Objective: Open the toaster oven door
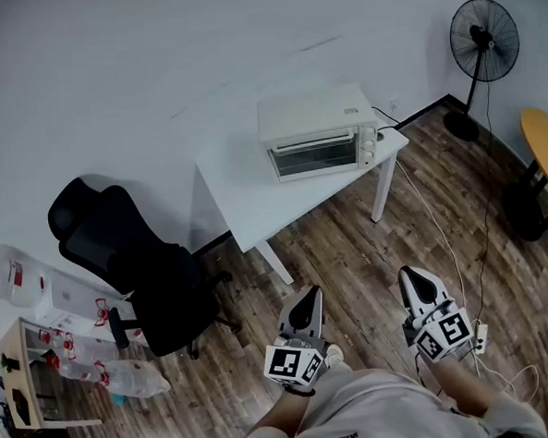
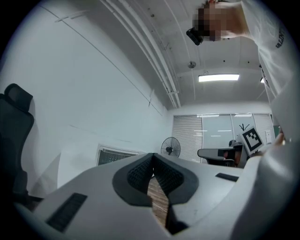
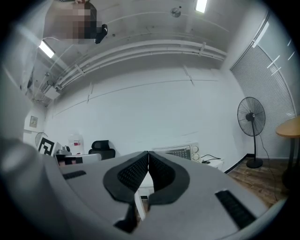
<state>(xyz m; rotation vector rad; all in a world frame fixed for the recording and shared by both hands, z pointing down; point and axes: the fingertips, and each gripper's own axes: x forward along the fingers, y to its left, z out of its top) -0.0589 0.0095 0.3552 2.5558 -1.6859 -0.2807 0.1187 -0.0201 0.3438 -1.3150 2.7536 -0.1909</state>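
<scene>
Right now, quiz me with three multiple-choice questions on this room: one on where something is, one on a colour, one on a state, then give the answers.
1. Where does the toaster oven stand?
A. on the wooden floor
B. on the white table
C. on a wall shelf

2. What colour is the office chair?
A. red
B. white
C. black

3. How is the toaster oven door?
A. shut
B. folded fully down
C. taken off

Answers: 1 B, the oven sits on the table top, well above the floor. 2 C, its seat and back are black all over. 3 A, the glass front stands upright, flush with the oven's face.
</scene>
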